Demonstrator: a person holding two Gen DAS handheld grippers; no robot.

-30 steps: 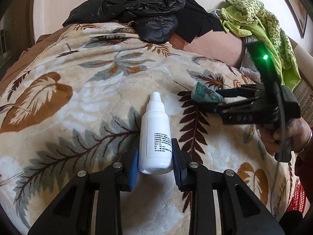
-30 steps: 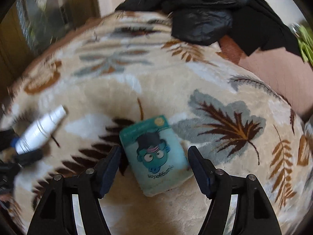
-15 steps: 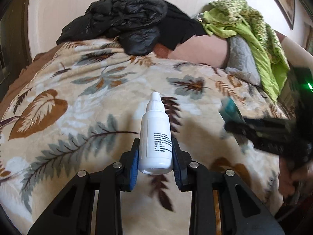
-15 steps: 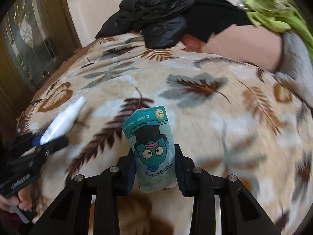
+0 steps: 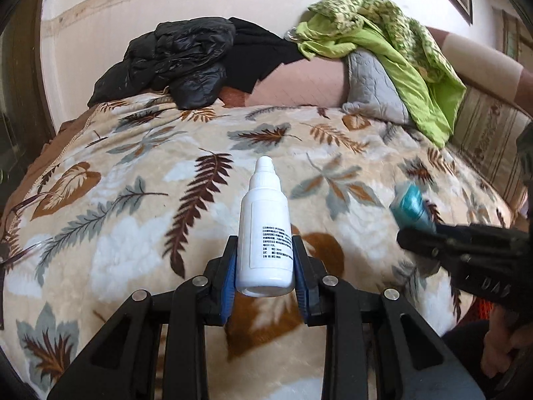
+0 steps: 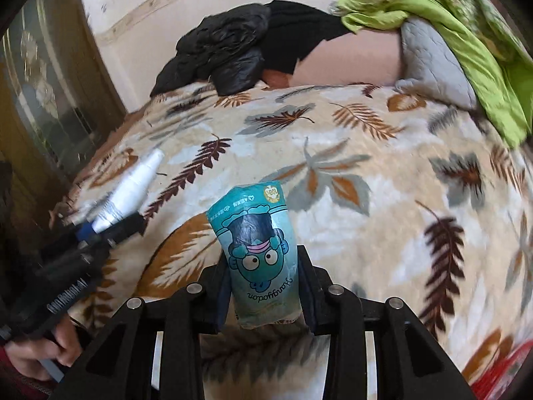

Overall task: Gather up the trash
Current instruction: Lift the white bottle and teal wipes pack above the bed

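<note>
There are two grippers: the left gripper (image 5: 265, 271) and the right gripper (image 6: 265, 295). Each one holds one thing. There is one white bottle (image 5: 265, 233) and one teal packet (image 6: 258, 256) with a cartoon face on it. Under them lies one blanket (image 5: 133, 200) with a leaf pattern. At the far end there is one black jacket (image 5: 176, 63), one green cloth (image 5: 393, 46) and one grey pillow (image 5: 373, 90). One hand (image 6: 36, 350) of the person shows at the lower left in the right wrist view.
</note>
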